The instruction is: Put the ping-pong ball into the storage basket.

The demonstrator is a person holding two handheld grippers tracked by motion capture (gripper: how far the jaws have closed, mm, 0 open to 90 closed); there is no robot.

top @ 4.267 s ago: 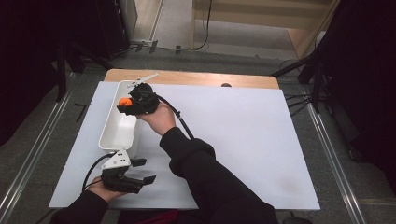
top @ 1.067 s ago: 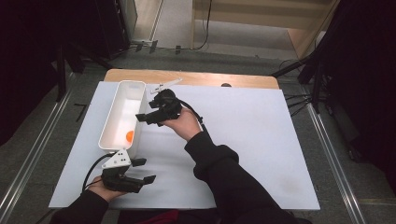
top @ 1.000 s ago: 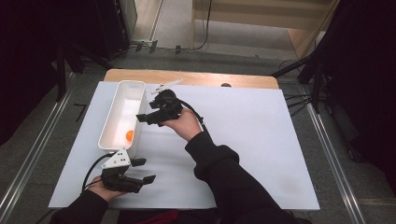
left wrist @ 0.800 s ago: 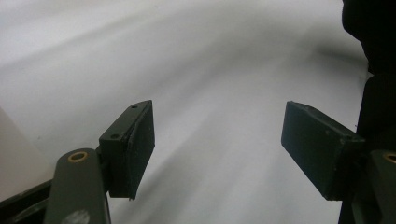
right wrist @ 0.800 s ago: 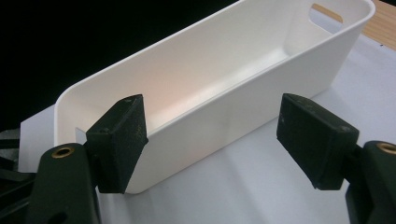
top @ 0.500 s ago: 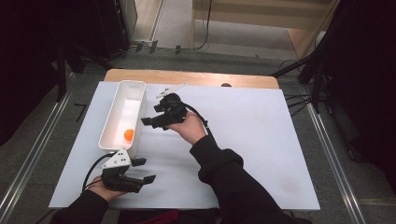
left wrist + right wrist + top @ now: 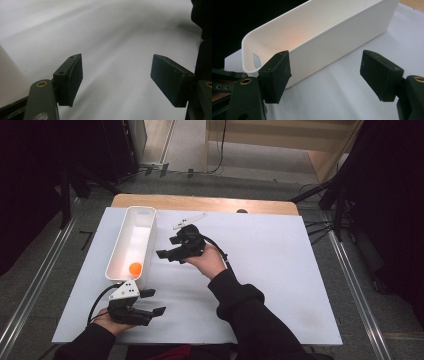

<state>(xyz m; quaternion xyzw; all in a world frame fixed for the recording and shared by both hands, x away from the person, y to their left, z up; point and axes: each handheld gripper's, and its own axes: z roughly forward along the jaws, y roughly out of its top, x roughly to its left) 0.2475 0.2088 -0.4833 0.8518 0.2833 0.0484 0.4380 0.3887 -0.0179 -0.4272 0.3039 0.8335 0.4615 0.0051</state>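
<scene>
On the white-covered surface (image 7: 280, 270), a long white plastic bin (image 7: 131, 236) lies toward ten o'clock, with a small orange ball (image 7: 135, 268) resting at its near end. The right hand-held gripper (image 7: 167, 255) hangs just beside the bin's long wall, at three o'clock of it, jaws spread wide with nothing between them. At seven o'clock of the surface, just below the bin's near end, the left hand-held gripper (image 7: 152, 302) sits low, jaws likewise parted and empty.

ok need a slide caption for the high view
Orange ball rests in the white bin; the right gripper, jaws open, hovers beside it.
</scene>
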